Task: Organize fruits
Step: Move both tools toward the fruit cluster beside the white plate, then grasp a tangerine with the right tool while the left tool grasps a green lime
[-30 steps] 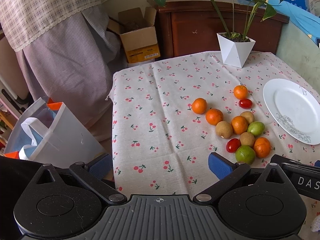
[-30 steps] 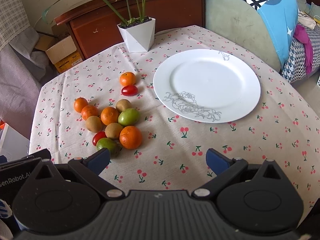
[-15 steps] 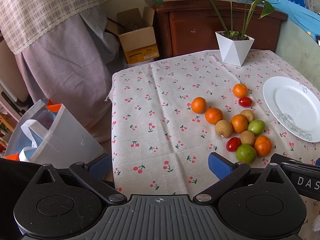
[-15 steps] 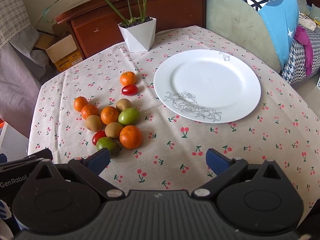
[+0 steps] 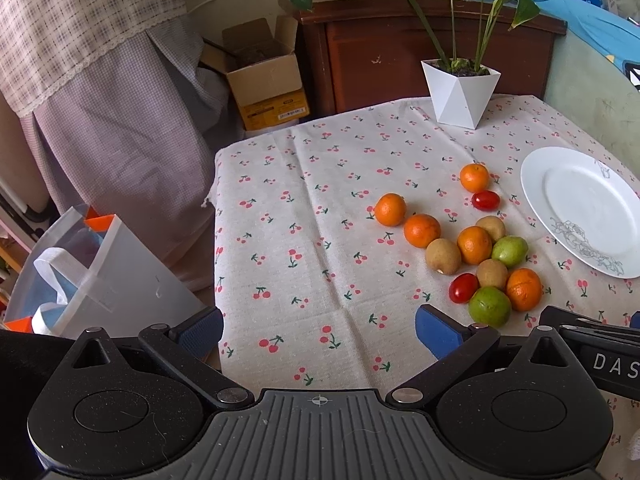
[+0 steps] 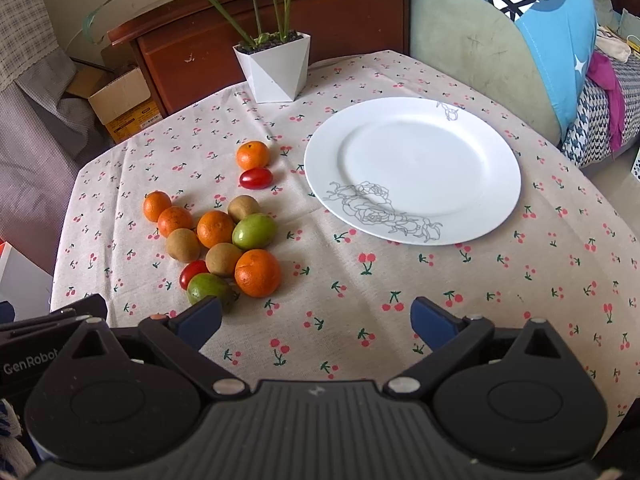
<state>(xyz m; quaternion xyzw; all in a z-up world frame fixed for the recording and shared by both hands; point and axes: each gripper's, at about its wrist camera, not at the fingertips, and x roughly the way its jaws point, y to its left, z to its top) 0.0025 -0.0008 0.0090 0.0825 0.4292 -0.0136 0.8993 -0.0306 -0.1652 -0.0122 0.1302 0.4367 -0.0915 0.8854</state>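
Note:
A cluster of fruit lies on the cherry-print tablecloth (image 5: 304,216): several oranges (image 6: 257,273), brown kiwis (image 6: 183,244), two green fruits (image 6: 254,231) and two red tomatoes (image 6: 256,178). An empty white plate (image 6: 412,168) sits to their right; it also shows in the left wrist view (image 5: 584,208). My left gripper (image 5: 318,330) is open and empty, near the table's front edge, left of the fruit (image 5: 490,306). My right gripper (image 6: 316,320) is open and empty, just in front of the nearest green fruit (image 6: 206,288).
A white geometric plant pot (image 6: 276,68) stands at the table's back. A wooden cabinet (image 5: 400,52) and a cardboard box (image 5: 268,80) are behind. A white bag (image 5: 92,276) sits on the floor left of the table. A sofa with a blue cushion (image 6: 532,20) is at right.
Both grippers have shifted slightly; the view has drifted a little. The fruit and plate have not moved.

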